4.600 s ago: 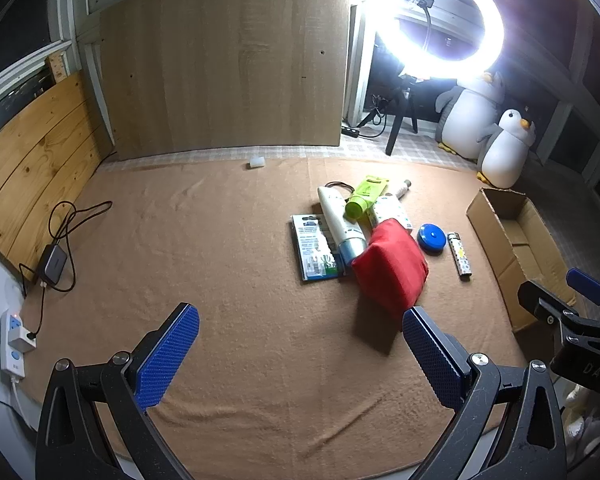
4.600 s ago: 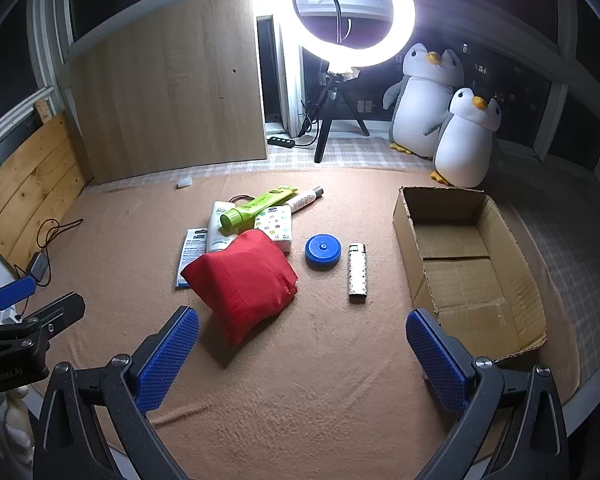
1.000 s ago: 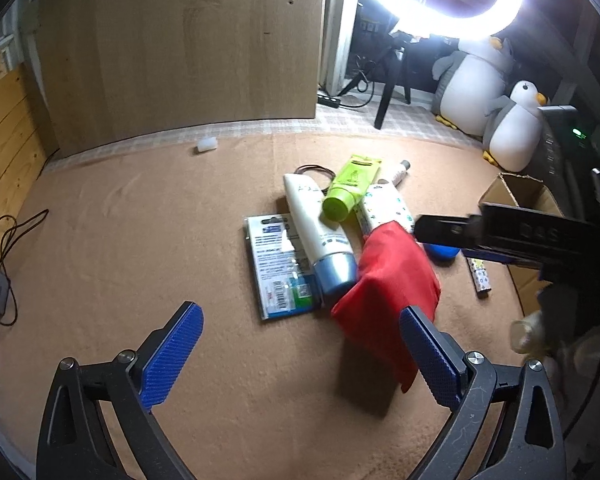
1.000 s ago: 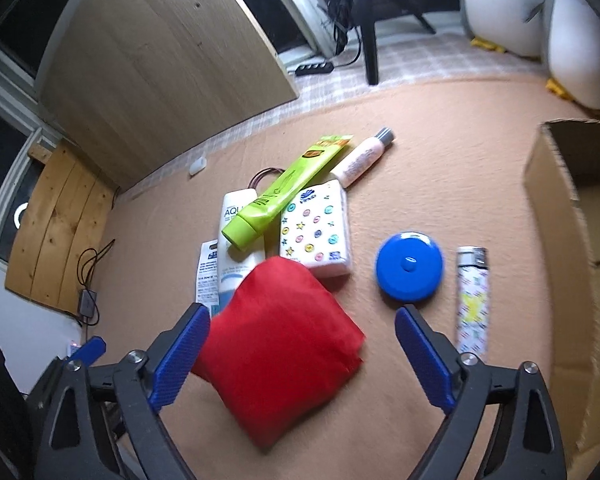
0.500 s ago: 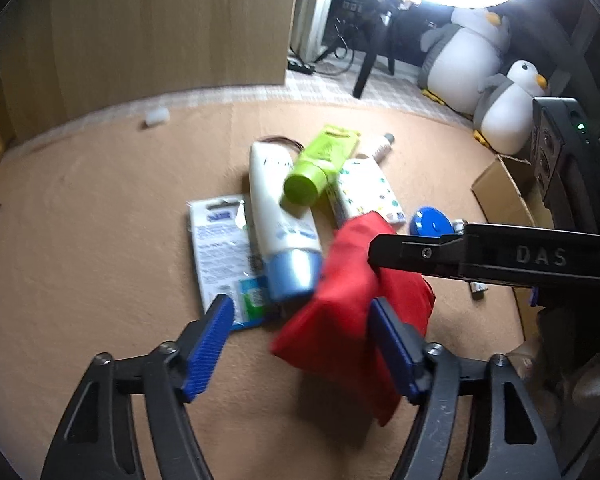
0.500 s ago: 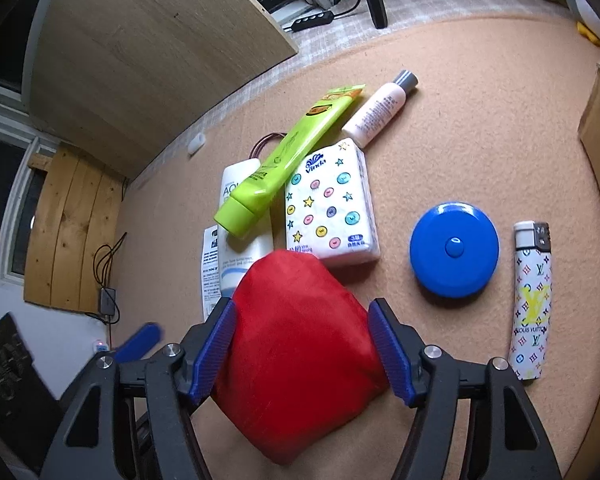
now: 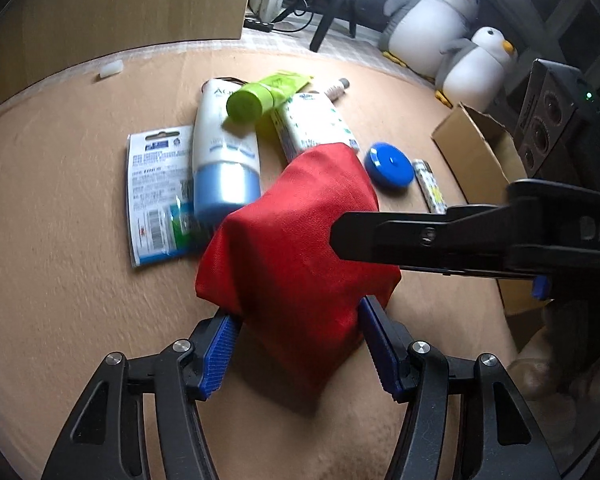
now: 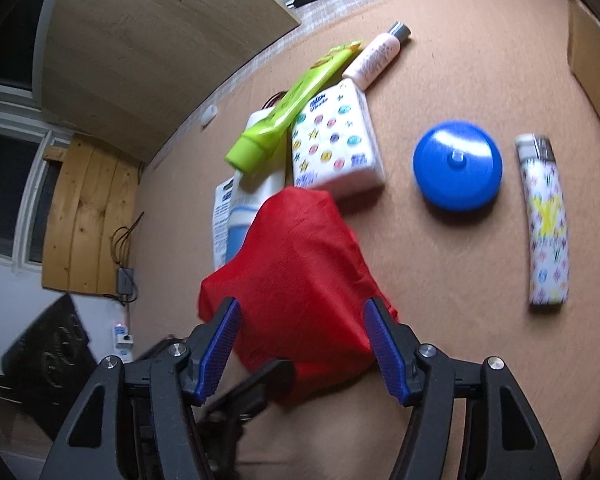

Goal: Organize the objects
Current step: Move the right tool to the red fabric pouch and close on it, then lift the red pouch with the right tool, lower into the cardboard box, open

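Note:
A red cloth bag [image 7: 292, 248] lies on the tan mat, also in the right wrist view [image 8: 300, 272]. My left gripper [image 7: 300, 344] has closed its blue pads on the bag's near end. My right gripper [image 8: 304, 348] grips the same bag from the other side, and its finger crosses the left wrist view [image 7: 440, 236]. Beyond the bag lie a green tube [image 8: 288, 108], a tissue pack [image 8: 336, 140], a white-and-blue tube [image 7: 224, 148], a carded pack [image 7: 156, 188], a small white bottle [image 8: 376, 56], a blue round case [image 8: 458, 164] and a patterned lighter [image 8: 544, 220].
An open cardboard box [image 7: 476, 152] stands at the right of the mat. Two plush penguins [image 7: 460, 40] sit behind it. A wooden board [image 8: 148, 32] leans at the back. A power strip and cables [image 8: 122, 328] lie at the left edge.
Both grippers have come down from apart onto the red bag and narrowed their jaws onto it from opposite sides. The bag looks bunched up.

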